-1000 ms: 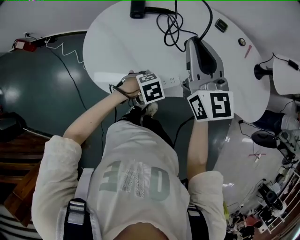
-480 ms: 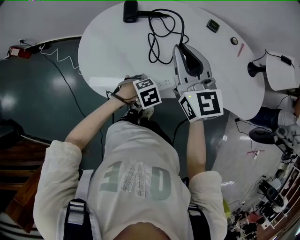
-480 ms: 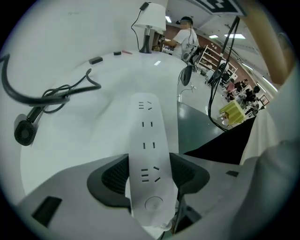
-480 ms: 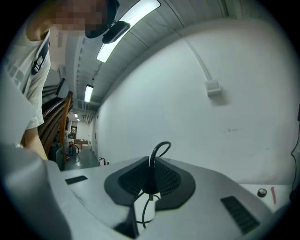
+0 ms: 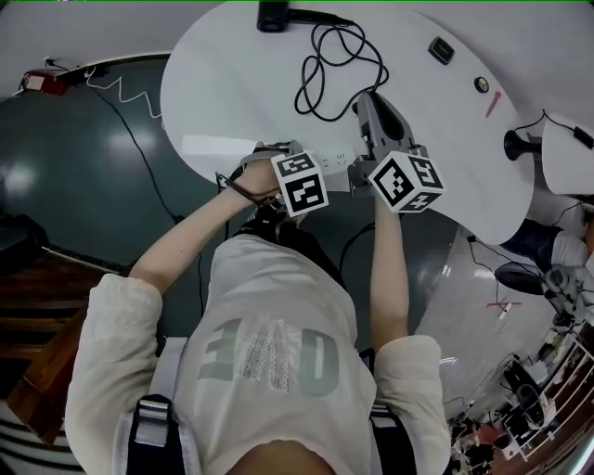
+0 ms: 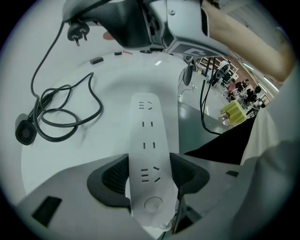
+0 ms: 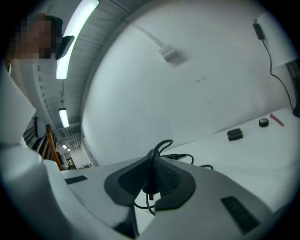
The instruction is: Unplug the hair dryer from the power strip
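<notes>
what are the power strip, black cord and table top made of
The power strip looks like white hard plastic, smooth, with moulded socket slots. The cord is black, probably rubber or soft plastic sheath, since it lies in loose loops. The table is white and glossy, showing light reflections; laminate or painted board, hard to tell.

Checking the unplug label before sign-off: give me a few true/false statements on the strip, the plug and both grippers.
The left gripper clamps the power strip. True.
The plug sits in the power strip. False: it hangs in the air, clear of the strip.
The right gripper is open and empty. False: it is shut on the black cord.
The hair dryer lies on the white table. True.
</notes>
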The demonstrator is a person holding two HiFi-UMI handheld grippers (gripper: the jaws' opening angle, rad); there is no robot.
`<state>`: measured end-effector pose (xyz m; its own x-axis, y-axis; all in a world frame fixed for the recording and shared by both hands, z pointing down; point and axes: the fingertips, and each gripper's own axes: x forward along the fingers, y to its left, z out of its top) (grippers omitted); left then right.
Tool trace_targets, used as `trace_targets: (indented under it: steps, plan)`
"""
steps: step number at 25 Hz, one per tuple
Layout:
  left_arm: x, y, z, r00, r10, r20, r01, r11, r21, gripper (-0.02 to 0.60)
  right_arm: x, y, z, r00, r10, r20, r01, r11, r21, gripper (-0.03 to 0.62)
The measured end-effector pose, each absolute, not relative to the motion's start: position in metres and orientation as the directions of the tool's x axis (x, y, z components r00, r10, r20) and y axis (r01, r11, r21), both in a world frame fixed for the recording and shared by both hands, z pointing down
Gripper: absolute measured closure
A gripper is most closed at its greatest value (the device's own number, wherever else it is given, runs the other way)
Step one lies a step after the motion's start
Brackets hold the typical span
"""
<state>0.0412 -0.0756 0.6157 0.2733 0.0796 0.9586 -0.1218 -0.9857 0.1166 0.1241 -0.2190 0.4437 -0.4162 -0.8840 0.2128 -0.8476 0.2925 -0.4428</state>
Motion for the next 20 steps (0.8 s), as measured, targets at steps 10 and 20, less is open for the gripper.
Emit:
trace_targets:
  steps: [10,20]
  plan:
    - [0.044,-0.079,0.617,0.271,0.07,0.96,-0.128,-0.986,0.108,0.325,0.144,-0.234,0.536,-0.379,-0.839,0.392,-0.839,0.133,-0.527,0.553]
    - [0.041,-0.077,0.616,0.272,0.062,0.96,-0.131,-0.986,0.1,0.325,0.147,-0.226,0.573,-0.372,-0.779,0.505,-0.853,0.073,-0.516,0.549]
